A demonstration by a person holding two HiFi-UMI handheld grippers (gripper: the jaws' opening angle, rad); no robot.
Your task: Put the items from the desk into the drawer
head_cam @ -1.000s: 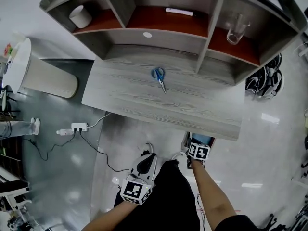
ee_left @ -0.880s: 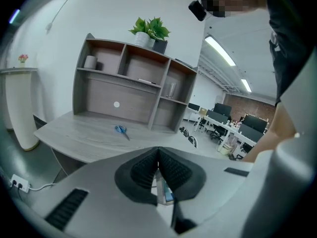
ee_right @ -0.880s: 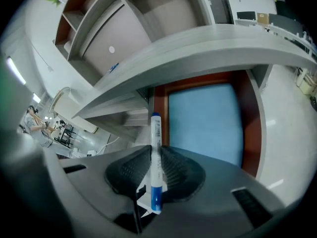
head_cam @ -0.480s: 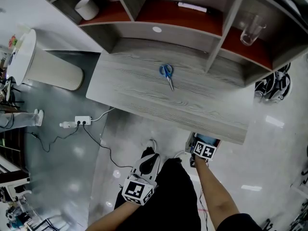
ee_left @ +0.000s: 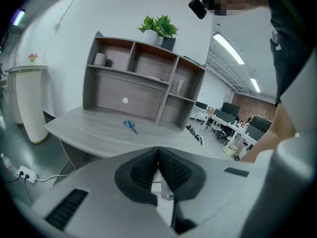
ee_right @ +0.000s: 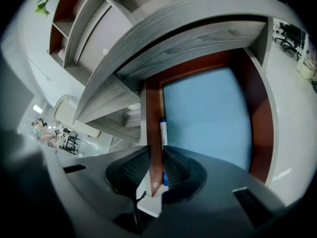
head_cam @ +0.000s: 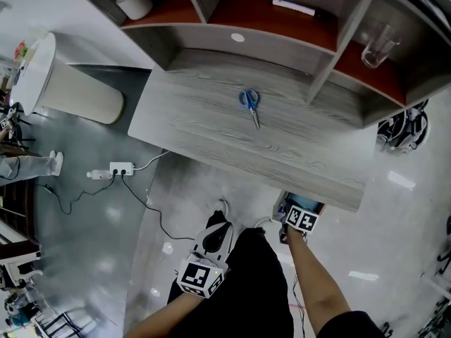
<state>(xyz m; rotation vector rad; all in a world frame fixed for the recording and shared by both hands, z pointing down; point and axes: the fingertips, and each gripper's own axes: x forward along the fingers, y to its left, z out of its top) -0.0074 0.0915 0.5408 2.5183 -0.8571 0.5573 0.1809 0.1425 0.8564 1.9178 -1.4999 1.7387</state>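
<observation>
Blue-handled scissors lie on the grey wooden desk; they also show far ahead as the scissors in the left gripper view. Under the desk's right end a drawer stands pulled out. Its blue floor holds a pen lying along the red-brown wall. My right gripper is shut on that wall, and its marker cube shows at the right gripper in the head view. My left gripper is shut and empty, held low in front of the desk, seen as the left gripper from above.
The hutch at the desk's back holds a white cup, a marker and a glass, with a plant on top. A white bin stands left of the desk. A power strip and cables lie on the floor.
The head view has drifted, so the desk sits a little lower and further right in the picture. Both grippers keep their places and their jaws are unchanged.
</observation>
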